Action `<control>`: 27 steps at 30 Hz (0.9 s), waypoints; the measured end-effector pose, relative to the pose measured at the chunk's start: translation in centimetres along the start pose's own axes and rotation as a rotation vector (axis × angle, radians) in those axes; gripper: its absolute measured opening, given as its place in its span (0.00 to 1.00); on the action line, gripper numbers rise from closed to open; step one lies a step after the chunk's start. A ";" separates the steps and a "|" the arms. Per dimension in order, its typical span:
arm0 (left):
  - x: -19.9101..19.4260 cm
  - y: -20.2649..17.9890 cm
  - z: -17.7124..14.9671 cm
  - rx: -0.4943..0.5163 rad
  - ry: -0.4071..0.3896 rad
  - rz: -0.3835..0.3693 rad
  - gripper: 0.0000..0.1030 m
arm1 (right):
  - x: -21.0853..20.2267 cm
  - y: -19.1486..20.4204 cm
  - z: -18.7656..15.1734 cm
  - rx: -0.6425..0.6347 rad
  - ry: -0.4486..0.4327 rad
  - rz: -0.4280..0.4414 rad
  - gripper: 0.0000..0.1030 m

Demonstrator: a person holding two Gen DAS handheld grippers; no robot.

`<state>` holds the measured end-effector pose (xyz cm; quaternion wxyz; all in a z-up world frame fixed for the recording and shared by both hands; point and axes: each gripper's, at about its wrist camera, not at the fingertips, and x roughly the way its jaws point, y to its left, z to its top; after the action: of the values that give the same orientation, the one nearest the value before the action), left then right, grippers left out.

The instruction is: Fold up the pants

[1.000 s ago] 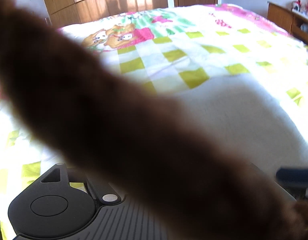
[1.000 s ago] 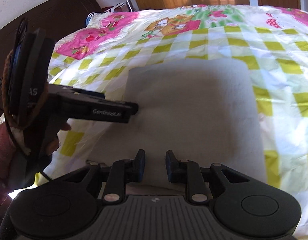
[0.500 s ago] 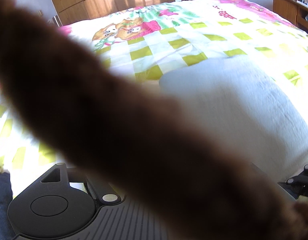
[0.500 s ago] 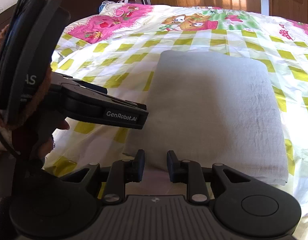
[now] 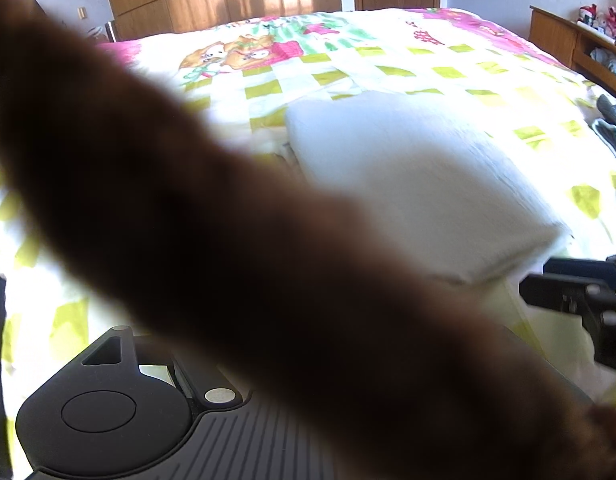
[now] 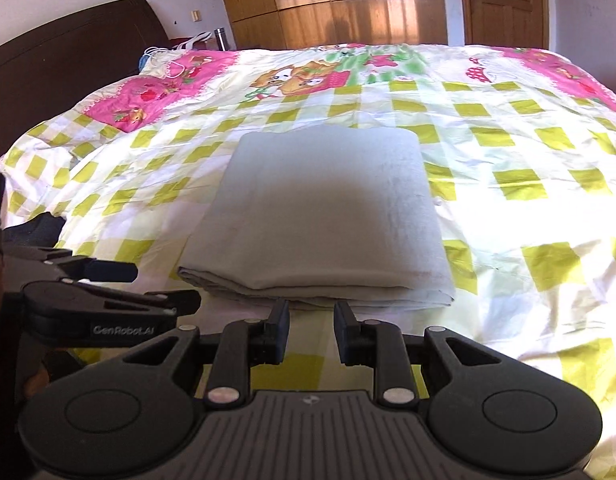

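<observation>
The pale grey pants (image 6: pixel 328 216) lie folded into a neat flat rectangle on the bed, and show in the left wrist view (image 5: pixel 420 184) too. My right gripper (image 6: pixel 311 330) is open and empty, just short of the pants' near edge. My left gripper (image 6: pixel 168 288) shows at the left of the right wrist view, fingers apart and empty, beside the pants' near left corner. In the left wrist view a blurred brown strap (image 5: pixel 236 248) hides the fingers; the right gripper (image 5: pixel 568 296) shows at the right edge.
The bed has a yellow-checked quilt (image 6: pixel 508 152) with pink cartoon patches. A dark headboard (image 6: pixel 60 64) is at the left, wooden wardrobes (image 6: pixel 348 4) at the back. Dark clothing (image 5: pixel 612 128) lies at the bed's right edge, near a wooden shelf (image 5: pixel 568 40).
Both grippers have drawn back from the folded pants toward the near edge of the bed. The left gripper sank lower in the right wrist view. The pants lie still.
</observation>
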<state>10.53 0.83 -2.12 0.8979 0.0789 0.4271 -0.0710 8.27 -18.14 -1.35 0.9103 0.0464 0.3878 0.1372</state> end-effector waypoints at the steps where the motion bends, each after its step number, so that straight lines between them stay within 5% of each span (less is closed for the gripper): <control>1: -0.1 -0.2 -0.3 -0.002 0.002 -0.009 0.75 | -0.3 -0.3 -0.2 0.001 0.000 -0.005 0.37; 16: -3.3 -1.6 -2.1 -0.001 -0.018 -0.057 0.76 | -2.9 -1.2 -0.8 0.040 -0.046 0.026 0.38; 27: -9.2 -3.1 -1.3 0.045 -0.134 -0.064 0.85 | -8.1 0.3 0.9 0.018 -0.156 0.053 0.45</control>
<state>3.20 -1.42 3.93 0.9199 0.0804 0.3665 -0.1143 3.51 -20.19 4.93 0.9333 0.0752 0.3158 0.1536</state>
